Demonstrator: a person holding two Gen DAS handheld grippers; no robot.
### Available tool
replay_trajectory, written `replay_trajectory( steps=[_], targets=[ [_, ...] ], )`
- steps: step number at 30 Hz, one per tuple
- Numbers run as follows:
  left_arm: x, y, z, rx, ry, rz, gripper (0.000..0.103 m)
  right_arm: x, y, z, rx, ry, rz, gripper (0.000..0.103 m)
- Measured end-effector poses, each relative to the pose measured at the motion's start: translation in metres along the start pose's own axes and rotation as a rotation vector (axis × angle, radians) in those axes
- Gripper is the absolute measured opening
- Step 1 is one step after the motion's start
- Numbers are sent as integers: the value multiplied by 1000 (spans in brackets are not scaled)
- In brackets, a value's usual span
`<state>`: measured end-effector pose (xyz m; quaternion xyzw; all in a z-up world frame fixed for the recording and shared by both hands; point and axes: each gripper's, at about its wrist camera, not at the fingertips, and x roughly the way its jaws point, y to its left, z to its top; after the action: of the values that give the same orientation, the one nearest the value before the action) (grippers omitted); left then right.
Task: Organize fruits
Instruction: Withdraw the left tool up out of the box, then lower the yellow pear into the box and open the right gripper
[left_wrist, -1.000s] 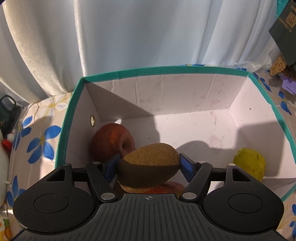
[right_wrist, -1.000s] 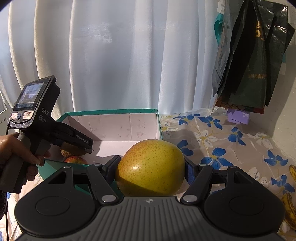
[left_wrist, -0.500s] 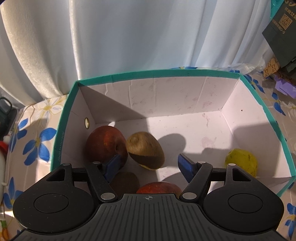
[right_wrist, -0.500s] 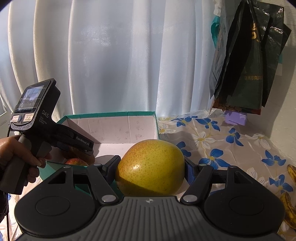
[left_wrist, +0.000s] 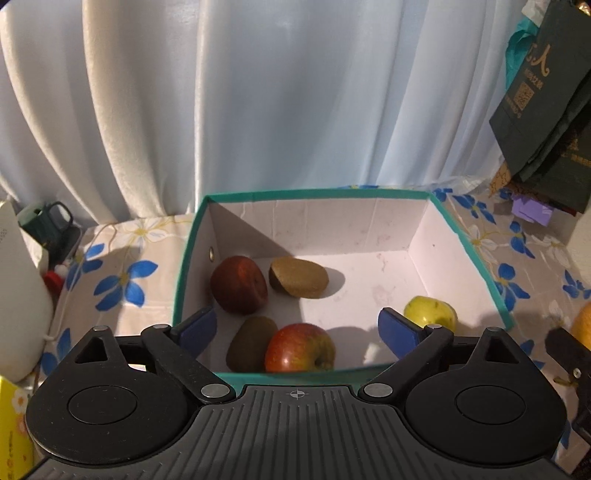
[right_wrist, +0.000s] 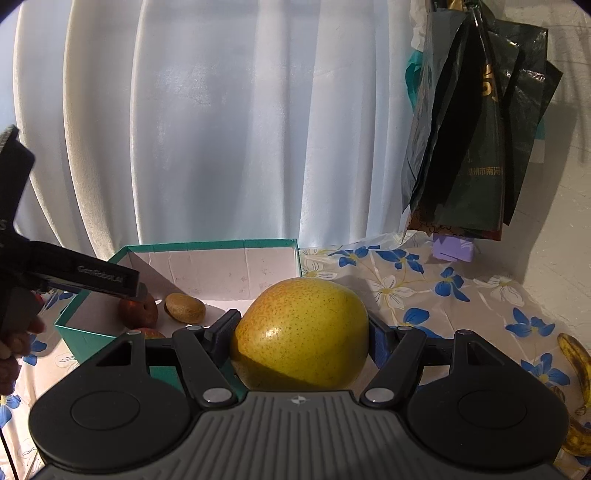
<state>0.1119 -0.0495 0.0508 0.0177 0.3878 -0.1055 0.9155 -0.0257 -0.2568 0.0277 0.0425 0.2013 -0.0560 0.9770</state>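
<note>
A: Our left gripper (left_wrist: 297, 328) is opening, nothing between its fingers. A second ago it held a kiwi (left_wrist: 299, 277); that now lies in the box (left_wrist: 469, 240) beside a dark red apple (left_wrist: 239, 284). One more fruit sorted.

B: And our right gripper (right_wrist: 301, 338) clamps the pear (right_wrist: 301, 332) just short of the box, likely next in.

A: A second kiwi (left_wrist: 251, 343) and apple (left_wrist: 300, 347) are partly cut off by the near wall; a banana (right_wrist: 578, 369) leaves the frame.
</note>
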Motion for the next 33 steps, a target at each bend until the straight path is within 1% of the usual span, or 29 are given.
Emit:
replay_trajectory(
  steps=[3, 7, 12, 20, 27, 33],
  targets=[
    [-14, -4, -10, 11, 14, -45, 100, -4, 0, 1, 1, -12, -3, 70],
    [-26, -9, -24, 25, 20, -58, 100, -13, 0, 1, -1, -25, -8, 70],
    [-37, -13, -35, 43, 18, -43, 100, -24, -1, 0, -5, -38, -12, 70],
    [-53, -4, -45, 22, 10, -13, 100, -37, 3, -1, -17, -68, -5, 70],
    [-64, 9, -51, 3, 6, 9, 100, -34, 11, 3, -33, -75, 11, 70],
    [-64, 18, -53, -9, 13, 21, 100, -26, 21, 7, -51, -81, 24, 70]
  ],
)
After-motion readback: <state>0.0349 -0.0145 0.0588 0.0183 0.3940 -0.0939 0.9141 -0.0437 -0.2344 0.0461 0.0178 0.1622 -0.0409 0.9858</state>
